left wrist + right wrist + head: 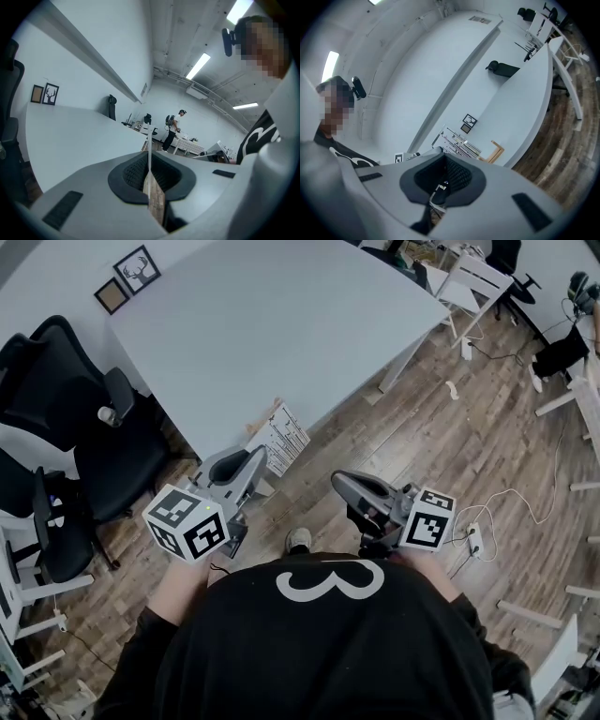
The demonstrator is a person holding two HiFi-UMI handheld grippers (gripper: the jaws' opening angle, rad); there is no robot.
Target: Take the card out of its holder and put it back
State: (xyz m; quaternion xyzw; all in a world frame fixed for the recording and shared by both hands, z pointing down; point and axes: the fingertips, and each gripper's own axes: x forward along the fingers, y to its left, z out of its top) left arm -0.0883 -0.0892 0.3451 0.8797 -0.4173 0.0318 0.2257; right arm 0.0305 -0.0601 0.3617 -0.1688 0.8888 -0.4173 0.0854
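At the table's [281, 324] near edge, the left gripper [251, 463] has its jaws pinched on the card [284, 439], likely to steer it at the holder [263, 420] just beside. I cannot tell if the card is seated. The right gripper [345, 482], closed and empty, hangs off the table, likely spare.

floor [441, 446]: wood planks | table [281, 324]: white | chairs [131, 460]: black | ceiling: strip lights [198, 65]
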